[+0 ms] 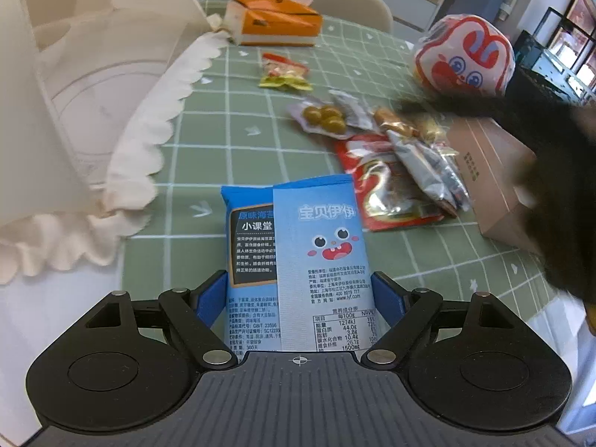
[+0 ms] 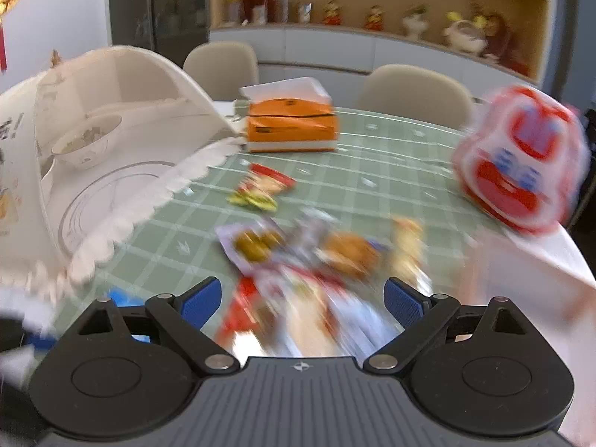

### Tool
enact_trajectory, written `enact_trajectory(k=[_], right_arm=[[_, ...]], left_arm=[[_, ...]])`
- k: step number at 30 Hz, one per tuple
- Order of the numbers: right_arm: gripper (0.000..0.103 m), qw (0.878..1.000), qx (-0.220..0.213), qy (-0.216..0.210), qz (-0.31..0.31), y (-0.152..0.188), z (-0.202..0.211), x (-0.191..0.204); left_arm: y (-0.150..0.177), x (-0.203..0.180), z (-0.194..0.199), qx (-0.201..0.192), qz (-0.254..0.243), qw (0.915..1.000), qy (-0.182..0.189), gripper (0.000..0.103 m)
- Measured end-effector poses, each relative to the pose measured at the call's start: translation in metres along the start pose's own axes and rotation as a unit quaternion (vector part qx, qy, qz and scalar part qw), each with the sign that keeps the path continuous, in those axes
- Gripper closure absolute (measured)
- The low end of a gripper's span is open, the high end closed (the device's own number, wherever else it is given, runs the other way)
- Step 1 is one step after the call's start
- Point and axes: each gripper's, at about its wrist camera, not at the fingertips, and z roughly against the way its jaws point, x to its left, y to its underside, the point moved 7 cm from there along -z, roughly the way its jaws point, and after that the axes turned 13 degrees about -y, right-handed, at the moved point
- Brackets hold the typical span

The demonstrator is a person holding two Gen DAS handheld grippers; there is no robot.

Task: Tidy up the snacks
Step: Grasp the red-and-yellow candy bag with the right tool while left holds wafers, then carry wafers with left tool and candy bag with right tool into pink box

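Note:
A blue snack packet (image 1: 298, 246) with a cartoon face lies lengthwise between the fingers of my left gripper (image 1: 300, 290). The jaws stand wide, their blue pads (image 1: 210, 298) right at the packet's edges, and the packet shows no squeeze. Further right lies a heap of snacks: a red packet (image 1: 376, 190), silver sachets (image 1: 428, 171) and a packet of green olives (image 1: 324, 117). A small red and yellow packet (image 1: 285, 70) lies apart, further back. My right gripper (image 2: 302, 301) hangs open above the blurred heap (image 2: 298, 260), holding nothing.
On the green checked tablecloth (image 1: 223, 130) are an orange tissue box (image 1: 275, 22), a round red-and-white bag (image 1: 465, 59) and a brown cardboard box (image 1: 491, 178). A white mesh food cover (image 1: 93, 93) over a bowl (image 2: 87, 141) fills the left. A dark blurred shape (image 1: 551, 171) crosses the right edge.

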Motion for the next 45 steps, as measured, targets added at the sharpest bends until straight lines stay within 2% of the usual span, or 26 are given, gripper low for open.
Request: enact_trajectory(k=[3,6,9,12,14,15,16,17,18,19,23,27,31,36,42,45], right_arm=[[0.008,0.999,0.016,-0.005,-0.049,-0.034,-0.064,0.005],[0.009,0.996,0.036,0.019,-0.079,-0.053,-0.125,0.003],[0.009,0.993,0.056,0.062,-0.079,-0.061,-0.173,0.000],[0.010,0.988,0.070,0.100,-0.092,-0.061,-0.201,-0.008],[0.011,0.986,0.054,0.107,-0.118,-0.065,-0.205,-0.013],[0.014,0.984,0.048,0.111,-0.132,-0.065,-0.205,-0.016],[0.025,0.983,0.043,0.109,-0.140,-0.066,-0.205,-0.017],[0.031,0.983,0.041,0.107,-0.142,-0.068,-0.204,-0.016],[0.046,0.984,0.044,0.106,-0.138,-0.069,-0.203,-0.013],[0.046,0.984,0.052,0.098,-0.136,-0.071,-0.202,-0.010],[0.048,0.986,0.056,0.060,-0.147,-0.070,-0.179,0.005],[0.048,0.986,0.053,-0.001,-0.157,-0.061,-0.134,0.028],[0.048,0.988,0.052,-0.012,-0.143,-0.043,-0.081,0.040],[0.048,0.984,0.036,0.008,-0.174,0.001,-0.005,0.033],[0.047,0.975,0.031,0.095,-0.197,0.076,0.077,0.004],[0.047,0.969,0.032,0.133,-0.203,0.110,0.114,-0.015]], left_arm=[[0.000,0.013,0.001,-0.001,-0.003,0.9996,0.028,0.016],[-0.001,0.024,0.002,-0.004,-0.011,0.9984,0.055,0.016],[0.000,0.038,0.004,-0.010,-0.008,0.9976,0.069,0.016],[0.002,0.055,0.007,-0.010,0.004,0.9968,0.079,0.016],[0.003,0.065,0.007,-0.008,0.011,0.9965,0.082,0.016],[0.003,0.069,0.006,-0.006,0.011,0.9965,0.083,0.016],[0.004,0.071,0.006,-0.004,0.010,0.9965,0.083,0.016],[0.004,0.072,0.006,-0.002,0.008,0.9964,0.084,0.016],[0.004,0.072,0.005,0.001,0.006,0.9962,0.087,0.016],[0.003,0.071,0.005,0.003,0.003,0.9958,0.092,0.016],[-0.003,0.068,0.003,0.004,-0.007,0.9943,0.106,0.016],[-0.004,0.062,-0.002,0.012,-0.019,0.9941,0.106,0.016],[-0.005,0.051,-0.004,0.013,-0.032,0.9943,0.101,0.016],[-0.004,0.030,-0.003,0.021,-0.060,0.9916,0.112,0.016],[0.004,-0.026,0.005,0.030,-0.116,0.9847,0.127,0.016],[0.015,-0.074,0.015,0.037,-0.158,0.9749,0.153,0.016]])
